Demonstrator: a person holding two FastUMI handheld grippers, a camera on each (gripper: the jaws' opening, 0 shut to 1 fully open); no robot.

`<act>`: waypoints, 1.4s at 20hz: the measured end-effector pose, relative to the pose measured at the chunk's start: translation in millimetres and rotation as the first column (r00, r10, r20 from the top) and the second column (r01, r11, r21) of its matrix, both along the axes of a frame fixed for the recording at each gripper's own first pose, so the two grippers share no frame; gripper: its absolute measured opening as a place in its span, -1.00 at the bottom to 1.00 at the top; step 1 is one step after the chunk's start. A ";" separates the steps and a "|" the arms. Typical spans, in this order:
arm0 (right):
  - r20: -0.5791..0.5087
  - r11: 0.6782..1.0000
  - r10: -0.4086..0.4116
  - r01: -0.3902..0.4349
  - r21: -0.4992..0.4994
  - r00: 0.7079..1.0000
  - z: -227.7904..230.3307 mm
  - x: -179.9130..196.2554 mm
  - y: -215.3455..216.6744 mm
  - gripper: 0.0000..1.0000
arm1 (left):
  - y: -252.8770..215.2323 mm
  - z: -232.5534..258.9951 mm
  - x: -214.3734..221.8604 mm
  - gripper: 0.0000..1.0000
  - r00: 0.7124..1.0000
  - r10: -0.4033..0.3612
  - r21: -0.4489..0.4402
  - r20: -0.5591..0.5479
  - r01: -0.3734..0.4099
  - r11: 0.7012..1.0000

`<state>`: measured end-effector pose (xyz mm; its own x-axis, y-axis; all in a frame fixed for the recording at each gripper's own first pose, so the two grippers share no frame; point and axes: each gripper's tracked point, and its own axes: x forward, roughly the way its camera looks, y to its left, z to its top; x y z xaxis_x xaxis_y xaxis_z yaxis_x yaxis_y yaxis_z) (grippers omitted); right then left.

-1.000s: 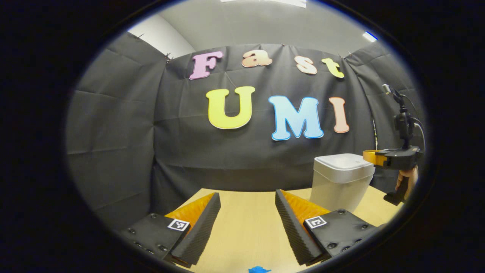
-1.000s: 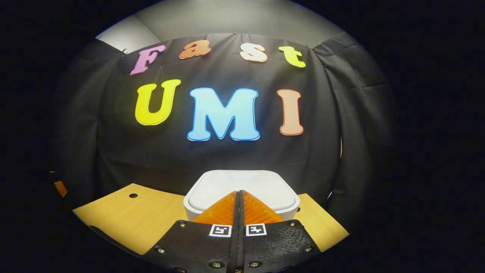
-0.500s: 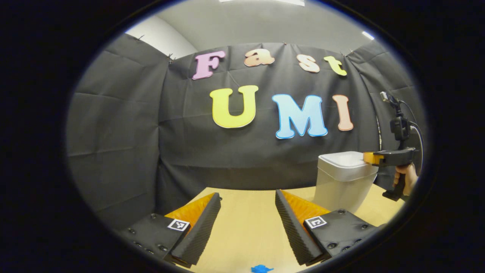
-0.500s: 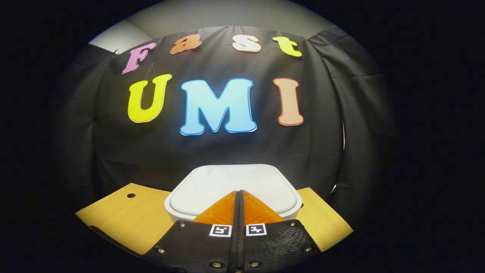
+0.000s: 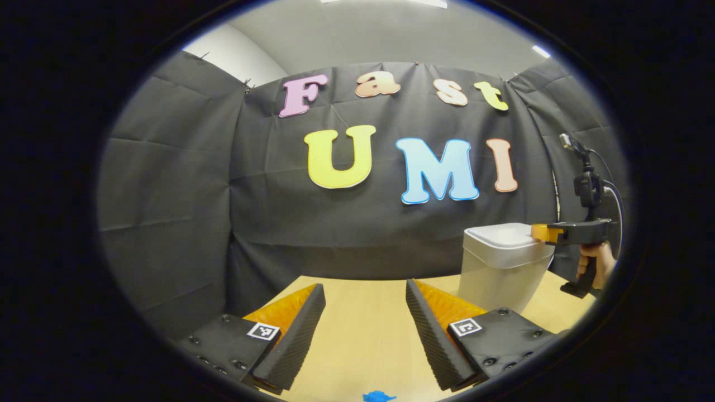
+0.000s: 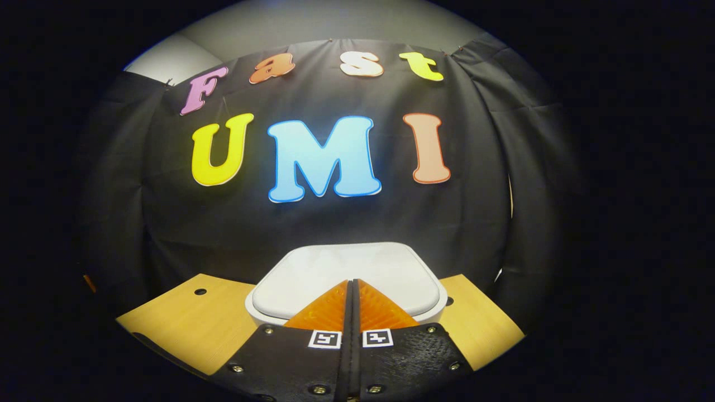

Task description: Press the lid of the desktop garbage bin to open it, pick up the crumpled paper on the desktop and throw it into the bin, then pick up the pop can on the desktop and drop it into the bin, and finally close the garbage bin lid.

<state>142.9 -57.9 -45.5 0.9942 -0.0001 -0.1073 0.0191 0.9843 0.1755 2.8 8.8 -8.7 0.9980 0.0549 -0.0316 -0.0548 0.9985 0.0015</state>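
Garbage bin (image 5: 503, 268) stands at the far right of the bench (image 5: 363, 329) in the left gripper view, close to the booth's cloth wall, and its lid (image 6: 346, 273) is not yet lifted. The right gripper (image 6: 352, 286) has its fingers pressed together with nothing between them, and their tips lie over the near edge of the lid; I cannot tell if they touch it. The left gripper (image 5: 366, 301) waits low over the bench, well apart from the bin, with its fingers wide and empty. A small blue scrap (image 5: 379, 396) lies at the bottom edge of that view; what it is, I cannot tell.

The risk, as I judge it, is a press too near the rim. The lid may then not release, or the light bin may tip or slide toward the cloth. A press that comes at an angle could also let the tips slip off the smooth lid.

Compared with one second ago, the right gripper has come lower and closer, so the lid looks larger in its view. In the last half second almost nothing changed, and the left gripper has kept its place.
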 end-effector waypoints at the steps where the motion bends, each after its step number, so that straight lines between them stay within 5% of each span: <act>1: 0.011 1.000 0.001 -0.001 -0.002 1.000 6.9 2.4 -0.6 -1.00 | 0.1 1.2 -0.5 0.89 1.000 0.002 0.002 0.004 -0.002 1.000; 12: 0.228 0.998 -0.044 0.050 -0.024 0.973 86.4 -2.7 -8.7 -1.00 | 8.5 3.7 -11.6 0.89 0.999 0.049 -0.024 0.017 -0.048 0.999; 27: 0.220 0.998 -0.052 0.061 -0.034 0.974 77.4 -63.2 -6.8 -1.00 | 18.0 -24.3 -15.7 0.89 0.999 0.007 -0.045 -0.032 -0.008 0.999; 28: 0.219 0.997 -0.046 0.059 -0.053 0.975 74.3 -66.8 -5.7 -0.85 | 19.4 -27.6 -16.3 1.00 0.999 0.003 -0.053 -0.039 -0.005 0.999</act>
<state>76.0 -63.6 28.9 0.9922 -0.0532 0.1128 0.0392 0.9916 0.1232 -13.6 28.3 -36.3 0.9957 0.0564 -0.0731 -0.0600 0.9970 -0.0489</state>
